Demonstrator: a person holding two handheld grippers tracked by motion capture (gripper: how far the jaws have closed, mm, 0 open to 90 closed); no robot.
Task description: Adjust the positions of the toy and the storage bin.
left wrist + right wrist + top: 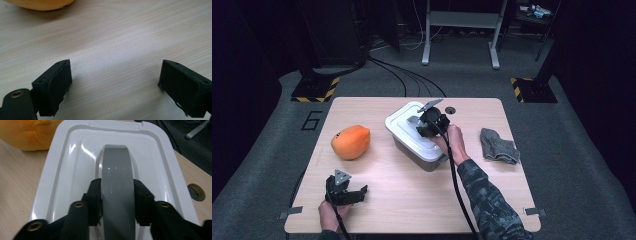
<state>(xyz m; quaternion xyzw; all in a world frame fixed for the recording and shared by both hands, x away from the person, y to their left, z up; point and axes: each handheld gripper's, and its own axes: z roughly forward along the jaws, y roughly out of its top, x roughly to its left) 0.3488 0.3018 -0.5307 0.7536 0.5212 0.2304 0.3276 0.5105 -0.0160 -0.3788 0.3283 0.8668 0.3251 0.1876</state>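
Straddling grey handle [116, 182] (lid's): right fingers [96, 195].

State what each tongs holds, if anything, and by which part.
The right tongs grip the grey handle on the box lid, one jaw on each side of it. The left tongs stand open over the table, holding nothing.

One readable mark: a dark "6" [311, 120] on the grey floor [272, 130], just left of the table [412, 190]. No other text, labels or brands legible.
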